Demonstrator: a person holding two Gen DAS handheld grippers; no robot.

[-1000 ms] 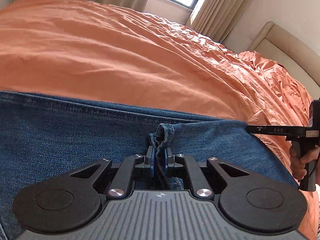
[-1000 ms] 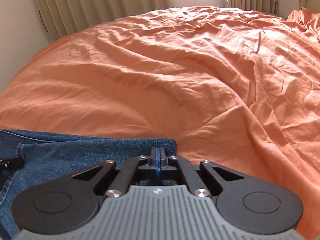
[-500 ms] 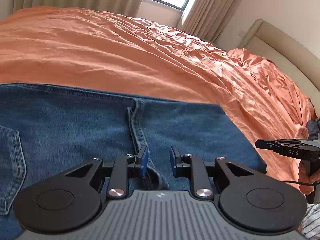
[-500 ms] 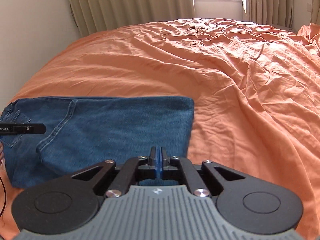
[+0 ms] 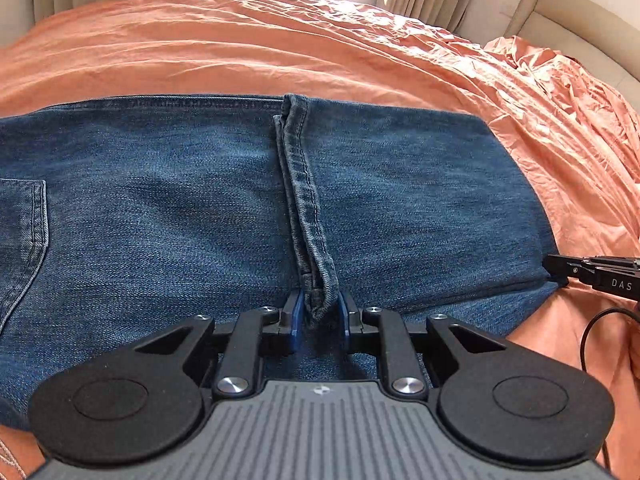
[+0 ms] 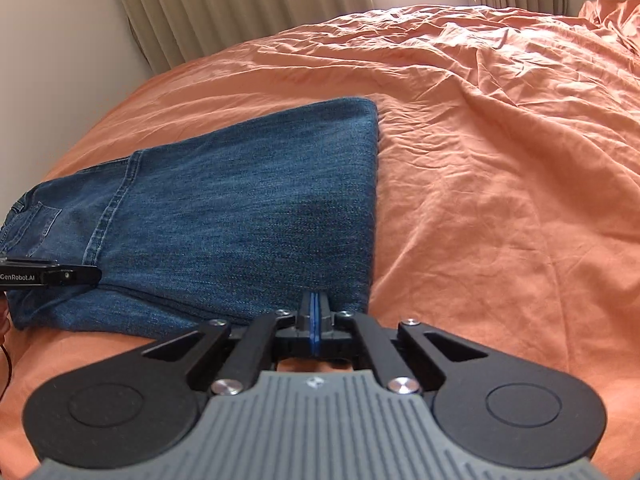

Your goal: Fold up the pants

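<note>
Blue jeans (image 5: 180, 208) lie folded flat on the orange bed. A hem edge (image 5: 304, 200) runs across the top layer toward me. My left gripper (image 5: 318, 316) is open, its blue pads either side of the hem's near end, not pinching it. In the right wrist view the jeans (image 6: 240, 208) lie left of centre. My right gripper (image 6: 315, 316) is shut with pads together at the near right corner of the fold; no cloth shows between them. Each gripper's tip shows in the other view: the right gripper (image 5: 592, 272) and the left gripper (image 6: 52, 276).
The orange bedspread (image 6: 500, 160) is wrinkled and spreads far right and behind. A beige headboard (image 5: 580, 12) stands at the right. Curtains (image 6: 240, 8) and a window are at the back; a wall borders the bed's left side.
My left gripper opened and let go of the hem, which now lies on the jeans. Both grippers pulled back toward the near edge, showing the whole fold.
</note>
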